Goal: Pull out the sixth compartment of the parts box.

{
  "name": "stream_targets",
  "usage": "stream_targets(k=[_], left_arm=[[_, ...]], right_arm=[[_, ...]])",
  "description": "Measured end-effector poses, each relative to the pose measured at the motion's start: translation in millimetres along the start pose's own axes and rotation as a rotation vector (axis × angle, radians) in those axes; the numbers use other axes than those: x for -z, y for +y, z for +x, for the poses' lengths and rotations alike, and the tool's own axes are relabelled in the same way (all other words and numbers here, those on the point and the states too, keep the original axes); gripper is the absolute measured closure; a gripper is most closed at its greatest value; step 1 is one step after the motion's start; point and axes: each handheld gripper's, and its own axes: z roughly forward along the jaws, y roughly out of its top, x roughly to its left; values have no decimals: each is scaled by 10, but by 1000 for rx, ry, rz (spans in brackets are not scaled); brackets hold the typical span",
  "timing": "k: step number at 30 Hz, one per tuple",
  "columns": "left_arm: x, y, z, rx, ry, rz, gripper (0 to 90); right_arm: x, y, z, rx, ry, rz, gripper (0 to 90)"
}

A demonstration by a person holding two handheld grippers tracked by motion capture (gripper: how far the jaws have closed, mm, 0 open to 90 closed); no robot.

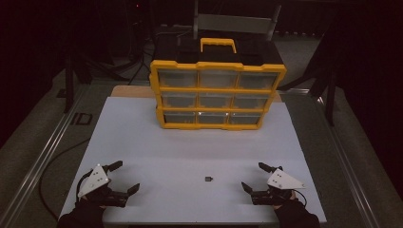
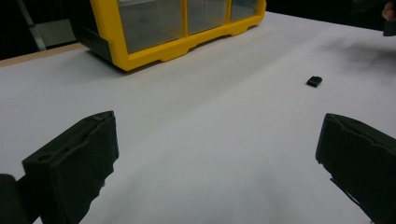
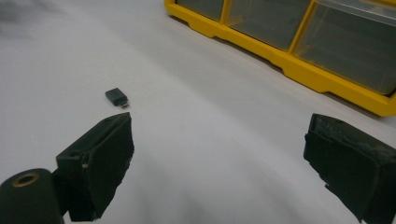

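One small black rectangular plug adapter (image 1: 208, 179) lay loose on the white table sheet (image 1: 190, 142), between the left gripper (image 1: 124, 176) and the right gripper (image 1: 255, 176), touching neither. Both grippers had jaws spread wide, empty. Yellow-framed organiser with clear plastic drawers (image 1: 217, 92) stood at the far edge

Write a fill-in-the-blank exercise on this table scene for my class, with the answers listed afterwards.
1. The drawer cabinet has a frame coloured ____.
2. Its clear drawers stand in three rows of ____.
3. The small black adapter lies on the white ____.
4. The left gripper and right gripper both have jaws standing ____.

Answers: yellow; three; table; open
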Motion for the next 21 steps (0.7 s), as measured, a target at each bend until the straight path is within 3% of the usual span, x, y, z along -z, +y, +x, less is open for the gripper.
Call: stream_targets(k=[21], left_arm=[[8, 5, -29, -16, 7, 7, 5]], right_arm=[[8, 23, 32, 19, 15, 26, 84]])
